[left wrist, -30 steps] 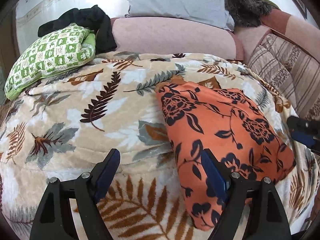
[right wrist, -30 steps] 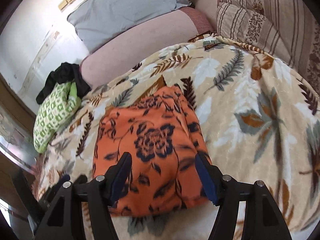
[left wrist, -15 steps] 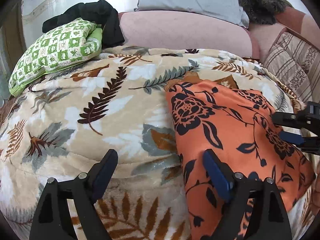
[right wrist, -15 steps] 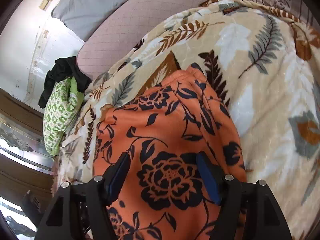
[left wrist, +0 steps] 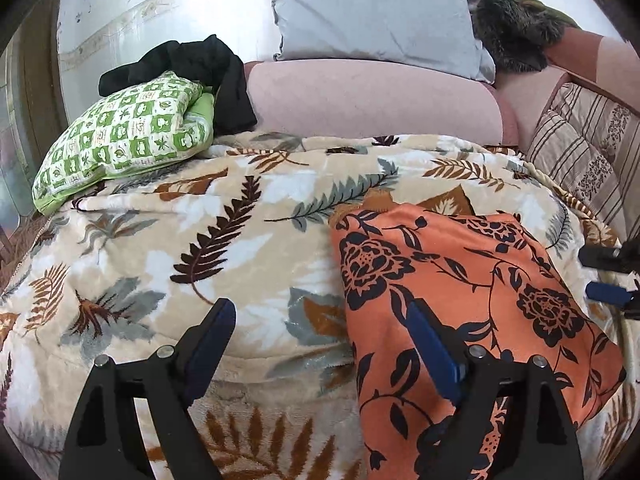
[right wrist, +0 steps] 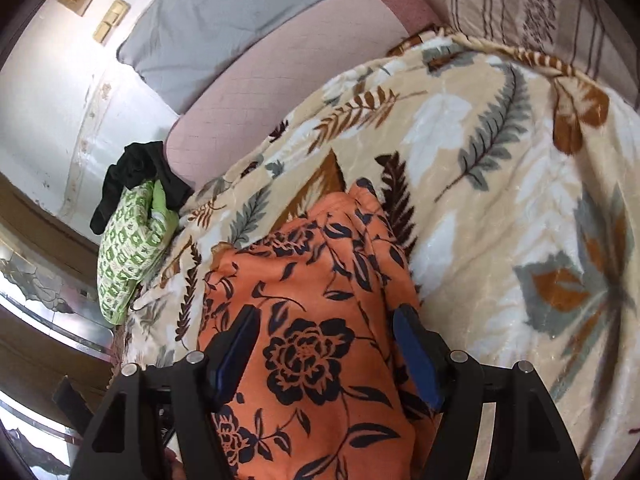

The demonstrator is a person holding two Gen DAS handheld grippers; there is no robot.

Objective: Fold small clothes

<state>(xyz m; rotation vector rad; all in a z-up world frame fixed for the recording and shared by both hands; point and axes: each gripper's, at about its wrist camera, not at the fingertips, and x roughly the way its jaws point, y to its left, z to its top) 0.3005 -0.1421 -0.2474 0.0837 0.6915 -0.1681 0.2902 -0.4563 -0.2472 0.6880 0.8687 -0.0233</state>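
An orange garment with a dark flower print [left wrist: 472, 280] lies flat on the leaf-patterned blanket [left wrist: 240, 248]. My left gripper [left wrist: 320, 316] is open at the garment's near left edge: its right finger [left wrist: 428, 340] is over the cloth, its left finger over bare blanket. My right gripper [right wrist: 326, 320] is open low over the same garment [right wrist: 312, 280], both fingers above the print, with no cloth pinched. The right gripper's fingertips [left wrist: 608, 276] also show at the right edge of the left wrist view, beside the garment's far side.
A green patterned pillow [left wrist: 120, 140] with a black cloth [left wrist: 192, 64] on it lies at the back left. A pink bolster [left wrist: 372, 100] and grey pillow [left wrist: 376, 12] line the back; striped cushions [left wrist: 588, 152] stand on the right.
My right gripper has moved forward and down over the orange garment, which now fills more of its view. The left gripper tipped slightly and stayed at the garment's left edge.
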